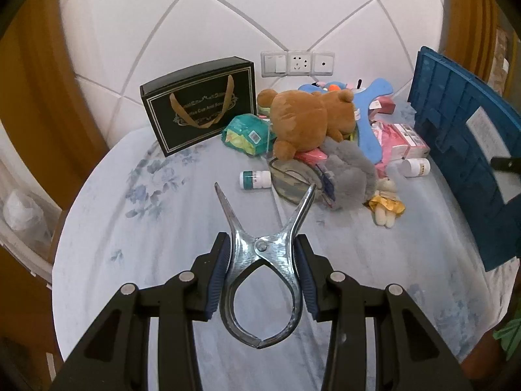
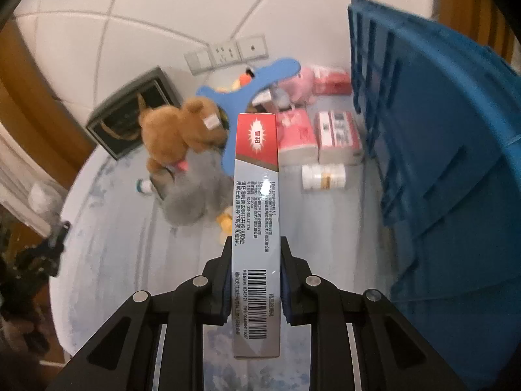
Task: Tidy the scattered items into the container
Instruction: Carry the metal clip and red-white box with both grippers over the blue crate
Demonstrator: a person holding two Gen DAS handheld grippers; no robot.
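The left gripper is clenched on a metal clamp, its blue pads pressing the clamp's looped handles from both sides; the clamp's two thin tips spread apart and point away toward the pile, above the cloth. The right gripper grasps a long box by its narrow sides, the barcode end near the camera and the red end pointing far, held above the table with its pale floral cloth. The blue crate stands at the right edge of the table, its ribbed wall just beside the loose things. In the far middle lies a heap: a brown bear on top of a grey plush, a blue flat toy leaning over them, and a green packet to their left. Pink and red boxes sit between the heap and the crate, with a white bottle lying just near them. Another small bottle lies left of the grey plush. A black gift box stands upright at the far left, against the tiled wall.
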